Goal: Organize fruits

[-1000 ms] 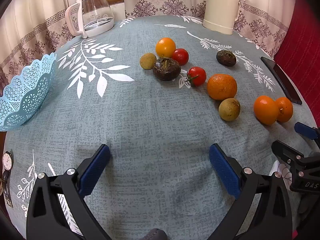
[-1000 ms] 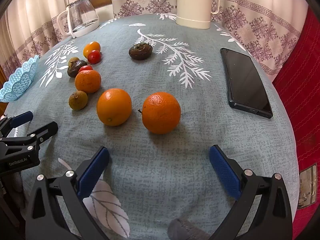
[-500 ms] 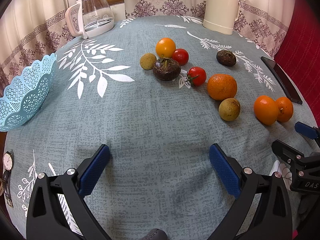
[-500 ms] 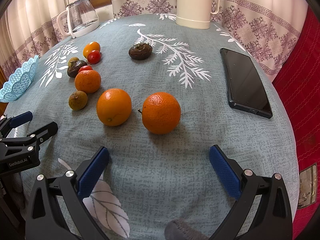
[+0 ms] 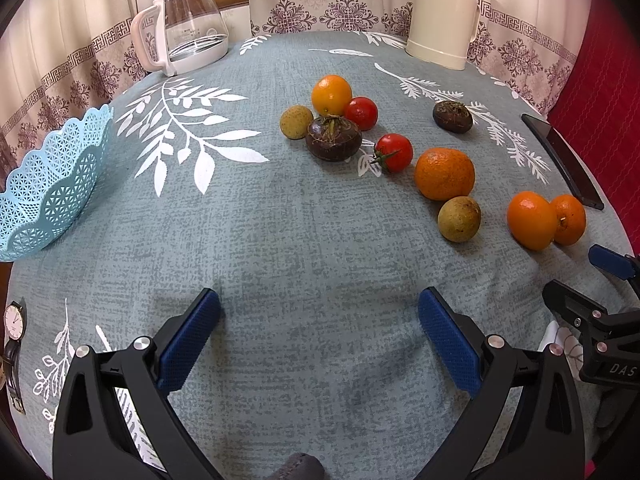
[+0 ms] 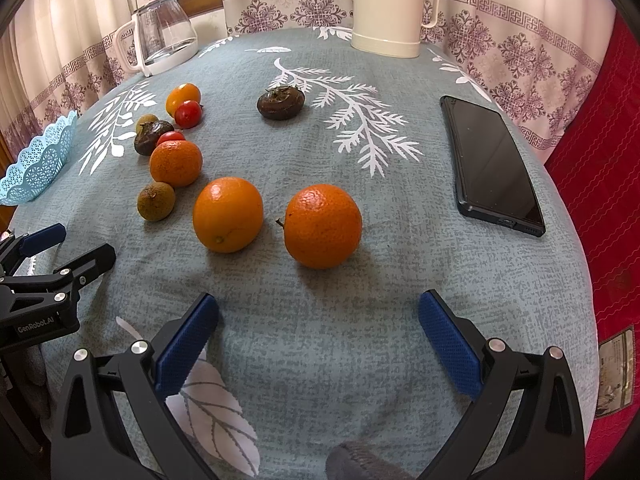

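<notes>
Both hand-held grippers released over the table, fruit all loose ahead.

Right hand-held gripper [image 6: 319, 320] spread wide, nothing between its pads; two oranges [image 6: 323, 226] sit just beyond it, side by side, apart; left hand-held gripper [image 5: 319, 320] likewise gaping over bare table [image 5: 280, 240], fruit well ahead and to its right; a cluster there, tomato [image 5: 394, 152] beside an orange, a brown fruit [image 5: 459, 219] touching it; blue basket [image 5: 48, 192] far left at the edge, holding none that can be seen.

The right hand-held gripper [image 6: 319, 312] hangs wide open just short of two oranges [image 6: 228, 214] on the tablecloth [image 6: 360, 320].
</notes>
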The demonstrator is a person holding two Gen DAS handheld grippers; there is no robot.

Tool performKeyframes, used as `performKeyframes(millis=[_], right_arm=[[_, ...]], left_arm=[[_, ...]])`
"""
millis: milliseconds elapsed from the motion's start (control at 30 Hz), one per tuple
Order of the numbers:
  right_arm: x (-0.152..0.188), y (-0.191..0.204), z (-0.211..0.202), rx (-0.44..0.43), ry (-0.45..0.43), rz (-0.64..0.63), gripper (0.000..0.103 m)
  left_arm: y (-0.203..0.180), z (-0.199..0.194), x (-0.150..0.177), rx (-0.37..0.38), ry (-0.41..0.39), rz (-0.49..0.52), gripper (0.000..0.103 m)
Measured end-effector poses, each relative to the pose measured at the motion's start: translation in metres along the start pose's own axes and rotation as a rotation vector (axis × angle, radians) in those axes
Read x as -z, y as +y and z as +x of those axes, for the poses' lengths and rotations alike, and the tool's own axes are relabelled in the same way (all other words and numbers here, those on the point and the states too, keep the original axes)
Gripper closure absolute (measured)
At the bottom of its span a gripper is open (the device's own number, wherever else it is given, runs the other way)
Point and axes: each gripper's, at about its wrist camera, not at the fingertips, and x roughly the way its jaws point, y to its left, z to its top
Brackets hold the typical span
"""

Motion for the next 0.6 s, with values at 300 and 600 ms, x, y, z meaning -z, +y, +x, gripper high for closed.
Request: performKeyframes(millis=[300,600], right_arm=[[0.0011,0.0006,-0.0004,-0.002,0.002,0.001,0.005],[0.0009,0.0007,0.0001,-0.002,0.002,0.001,0.005]], left_arm=[[0.0005,0.0001,-0.0008,0.002,0.002,0.0,0.002],[0.0003,0.0001,-0.0006,0.002,0.001,-0.001,0.002]])
